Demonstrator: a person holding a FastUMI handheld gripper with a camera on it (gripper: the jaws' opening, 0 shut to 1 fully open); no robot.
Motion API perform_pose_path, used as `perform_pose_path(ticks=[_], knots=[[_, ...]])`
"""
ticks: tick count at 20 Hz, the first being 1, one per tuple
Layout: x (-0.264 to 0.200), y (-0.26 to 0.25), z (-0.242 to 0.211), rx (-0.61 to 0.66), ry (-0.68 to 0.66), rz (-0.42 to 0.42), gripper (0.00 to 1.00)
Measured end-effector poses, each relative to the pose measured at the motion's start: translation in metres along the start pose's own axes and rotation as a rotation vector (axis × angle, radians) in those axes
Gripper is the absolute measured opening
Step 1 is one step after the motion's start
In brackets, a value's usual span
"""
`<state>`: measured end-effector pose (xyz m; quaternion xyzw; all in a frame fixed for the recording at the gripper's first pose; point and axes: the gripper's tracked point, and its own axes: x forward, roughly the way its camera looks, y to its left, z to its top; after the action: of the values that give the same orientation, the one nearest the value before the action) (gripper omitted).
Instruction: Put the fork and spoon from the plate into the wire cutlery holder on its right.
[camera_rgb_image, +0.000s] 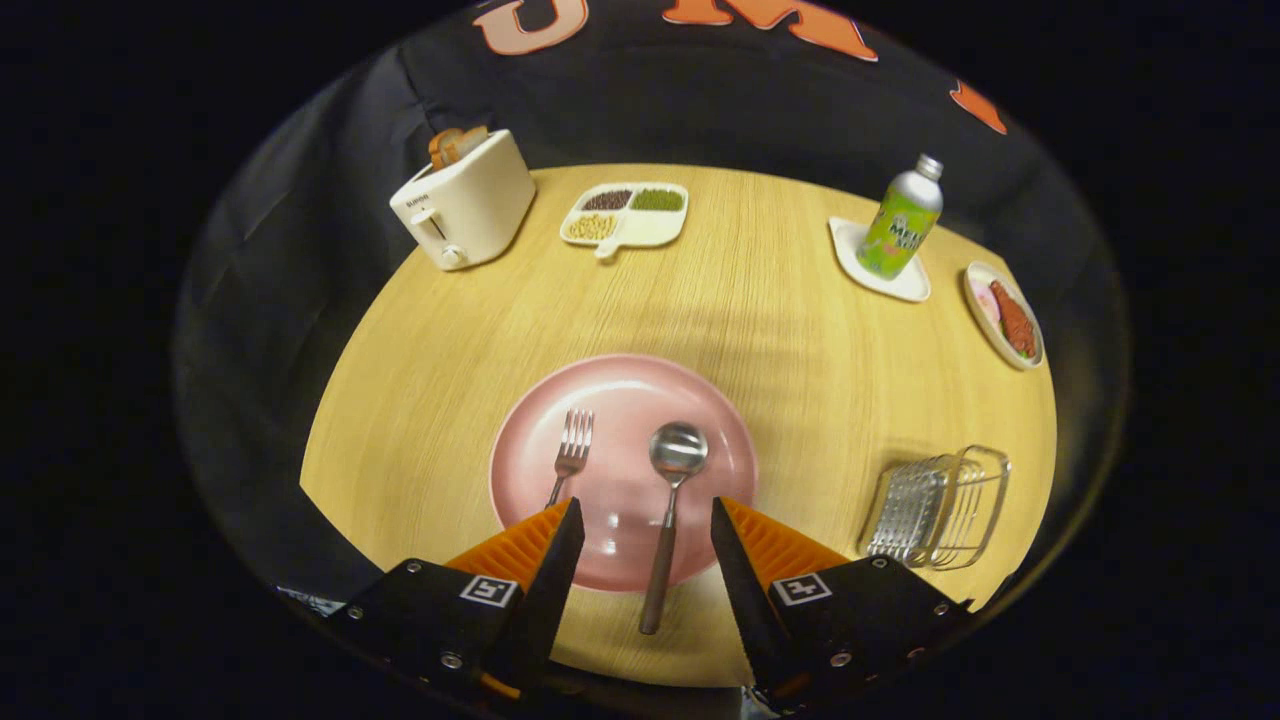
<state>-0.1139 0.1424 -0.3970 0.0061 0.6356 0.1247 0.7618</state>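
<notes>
Pink plate (700, 400) sits on the wooden table (780, 320) just ahead of my gripper (640, 515), whose fingers stand wide apart with nothing between them but air. On the plate lie the fork (572, 445) and the spoon (672, 500); the spoon's dark handle runs off the near rim and lies between my fingers, while the fork's handle disappears behind my left finger. The wire holder (940, 508) stands on the table to the plate's right, apart from it.

Risks as I judge them: both pieces are thin and lie flat, so a closing grip may skid off or tip the bowl up instead of lifting. Coming down on the spoon handle where it overhangs the rim could lever the spoon and flick it off the plate. My left finger is close to the fork and could knock it while I go for the spoon. The holder looks light; a careless drop might push it or let a handle poke through the wires.

Writing: the toaster (465, 200) carries a small word too tiny to read, and the bottle (903, 220) has a printed label I leave unread.
</notes>
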Motion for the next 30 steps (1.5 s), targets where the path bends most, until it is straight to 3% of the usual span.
perform_pose_path(ticks=[7, 12, 18, 24, 30], knots=[[0.038, -0.012, -0.027, 0.011, 0.178, -0.062, 0.64], [0.048, -0.014, -0.041, 0.040, 0.274, -0.110, 0.33], [0.047, -0.016, -0.042, 0.049, 0.273, -0.160, 0.08], [0.015, -0.015, -0.020, 0.106, 0.147, -0.153, 0.05], [-0.055, -0.052, -0.009, 0.177, 0.043, -0.194, 0.05]])
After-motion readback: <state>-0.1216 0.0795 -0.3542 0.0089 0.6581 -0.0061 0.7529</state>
